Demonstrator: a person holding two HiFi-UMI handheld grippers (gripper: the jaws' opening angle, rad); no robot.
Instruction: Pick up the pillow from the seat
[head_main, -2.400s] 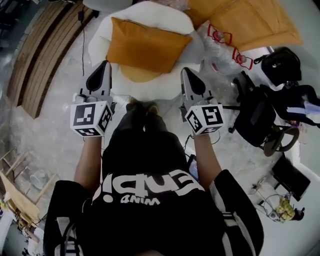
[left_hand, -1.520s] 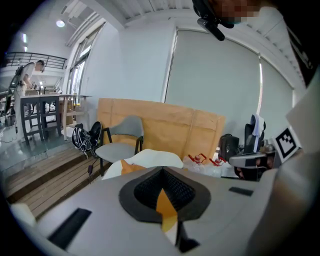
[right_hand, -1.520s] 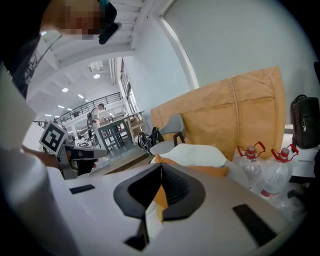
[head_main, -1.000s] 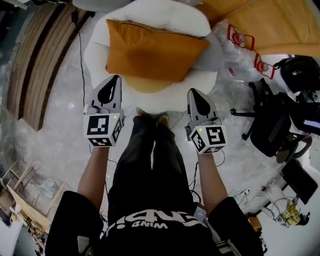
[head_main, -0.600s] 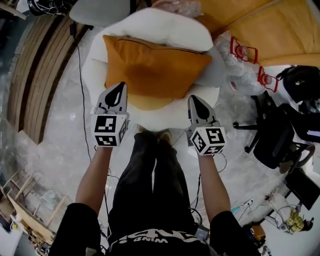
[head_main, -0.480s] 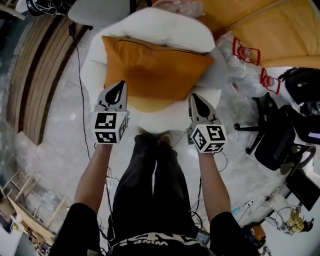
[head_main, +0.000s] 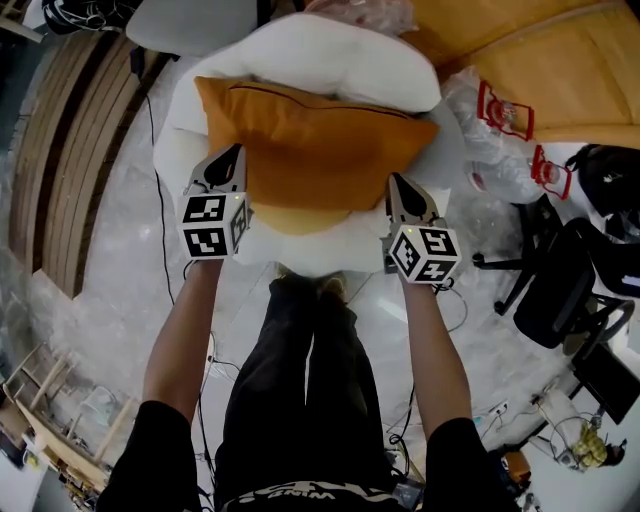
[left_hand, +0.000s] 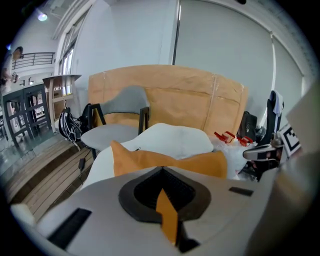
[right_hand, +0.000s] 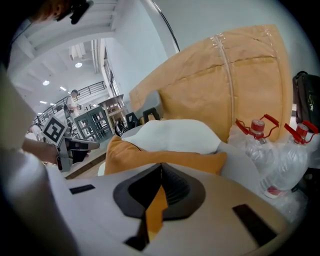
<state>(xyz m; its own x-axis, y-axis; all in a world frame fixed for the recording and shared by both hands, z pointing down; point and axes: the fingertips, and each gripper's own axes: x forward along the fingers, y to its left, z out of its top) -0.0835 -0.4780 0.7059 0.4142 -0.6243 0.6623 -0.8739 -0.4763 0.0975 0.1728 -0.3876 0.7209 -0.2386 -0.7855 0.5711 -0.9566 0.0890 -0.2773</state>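
The person is wearing a black short-sleeved shirt (head_main: 455, 465) with white lettering and dark trousers (head_main: 290, 390). The grey left gripper (head_main: 236, 150) and right gripper (head_main: 397, 180) are each carrying a white cube (head_main: 210, 225) with black square markers.

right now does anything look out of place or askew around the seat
The orange pillow lies slanted across the white seat, not square to it. Right of the seat, bottles with red handles sit in crumpled plastic wrap. Nothing looks spilled or damaged.
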